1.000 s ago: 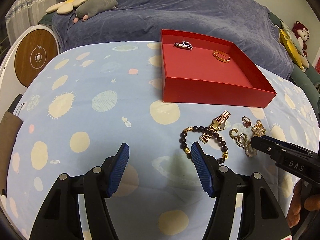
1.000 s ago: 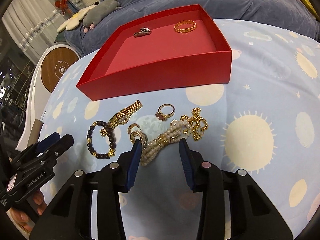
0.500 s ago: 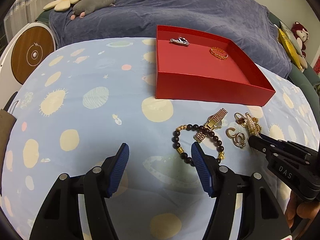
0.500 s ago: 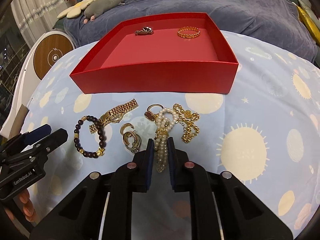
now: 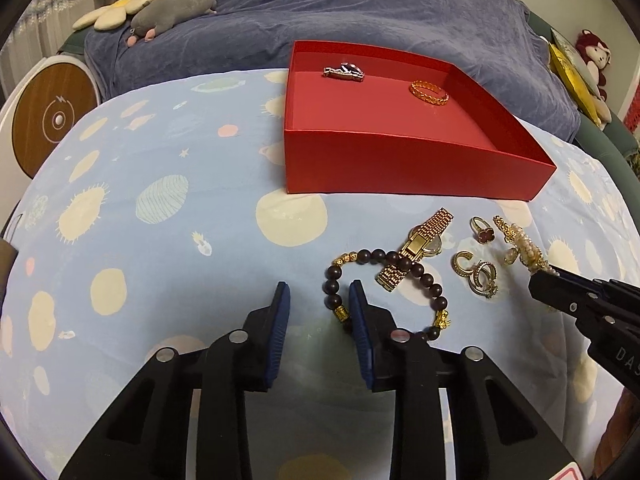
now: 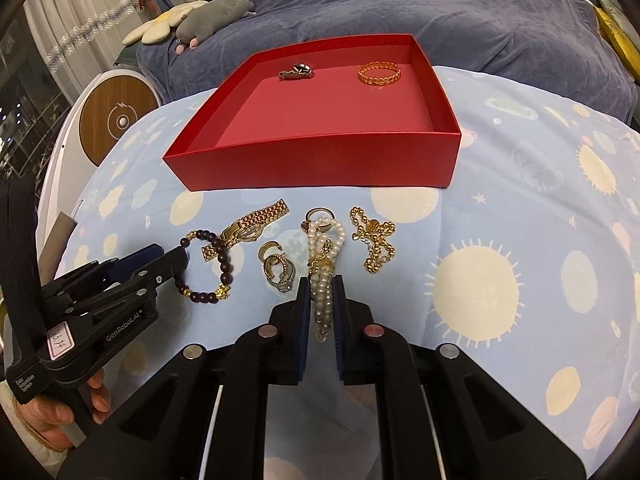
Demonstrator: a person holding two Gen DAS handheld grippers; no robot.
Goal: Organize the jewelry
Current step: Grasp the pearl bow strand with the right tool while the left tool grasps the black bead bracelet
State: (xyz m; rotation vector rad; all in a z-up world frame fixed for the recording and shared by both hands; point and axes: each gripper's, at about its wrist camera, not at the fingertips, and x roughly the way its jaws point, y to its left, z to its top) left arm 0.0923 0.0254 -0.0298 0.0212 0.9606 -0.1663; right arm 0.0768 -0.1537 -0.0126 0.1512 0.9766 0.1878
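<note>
Soft, even indoor light reaches me, shadows faint under my jaws, the centre sharp, fisheye edges bowed and darkly vignetted.

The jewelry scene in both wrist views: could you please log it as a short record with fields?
surface: space-print cloth
red box: holds a silver piece and a gold ring
right tongs: shut on the pearl strand
left tongs: open, just been closing, nothing between them, beside the bead bracelet
loose on cloth: gold watch, earrings, gold chain
</note>
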